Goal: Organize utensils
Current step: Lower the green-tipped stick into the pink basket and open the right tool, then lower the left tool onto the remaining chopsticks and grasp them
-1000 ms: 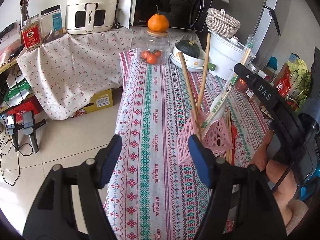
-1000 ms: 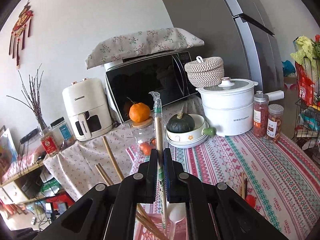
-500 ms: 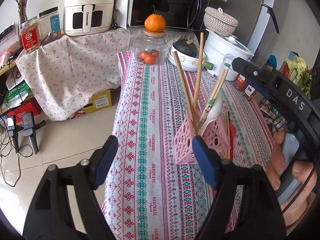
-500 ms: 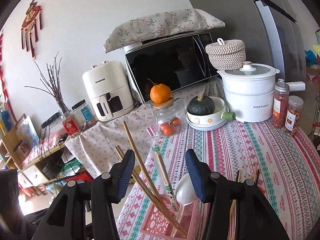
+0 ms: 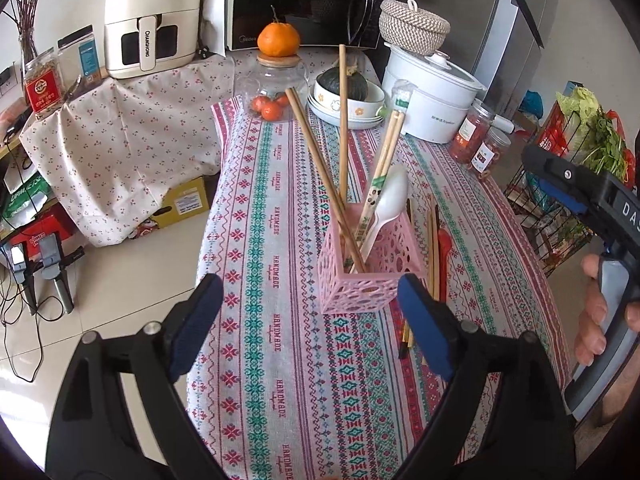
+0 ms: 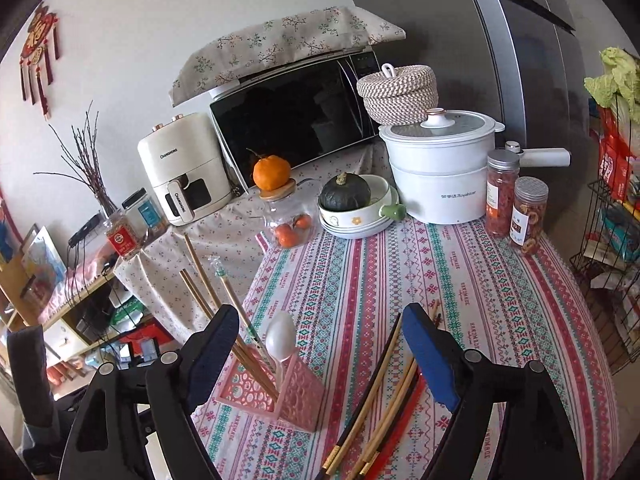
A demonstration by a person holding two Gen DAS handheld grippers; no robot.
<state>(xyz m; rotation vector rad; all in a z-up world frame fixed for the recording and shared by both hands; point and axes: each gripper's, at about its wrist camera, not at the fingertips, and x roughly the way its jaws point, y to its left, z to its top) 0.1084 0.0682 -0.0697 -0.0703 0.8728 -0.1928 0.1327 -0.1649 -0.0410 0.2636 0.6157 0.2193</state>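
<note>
Several sticks loose: chopsticks (image 6: 384, 392) and one red utensil (image 6: 404, 412) lie flat on the tablecloth (image 6: 460, 280), lower centre of your right wrist view.
Long axis: from the bottom edge of that frame up toward the inner face of the right-hand blue pad; tips point up and to the right.
Holder: pink basket (image 6: 276, 386), lower left of the same frame, already stocked with chopsticks and a white spoon (image 6: 282, 338).
Right gripper (image 6: 316, 354): jaws opening, wide, nothing between the pads; the loose sticks lie just under its right finger.
Left gripper (image 5: 308, 326): jaws opening, wide, empty; basket just ahead of it, loose sticks beyond its right pad.
Nearer hand: your right, by my reading.
Coming move: you would likely turn the right jaws to cross the sticks' length.
</note>
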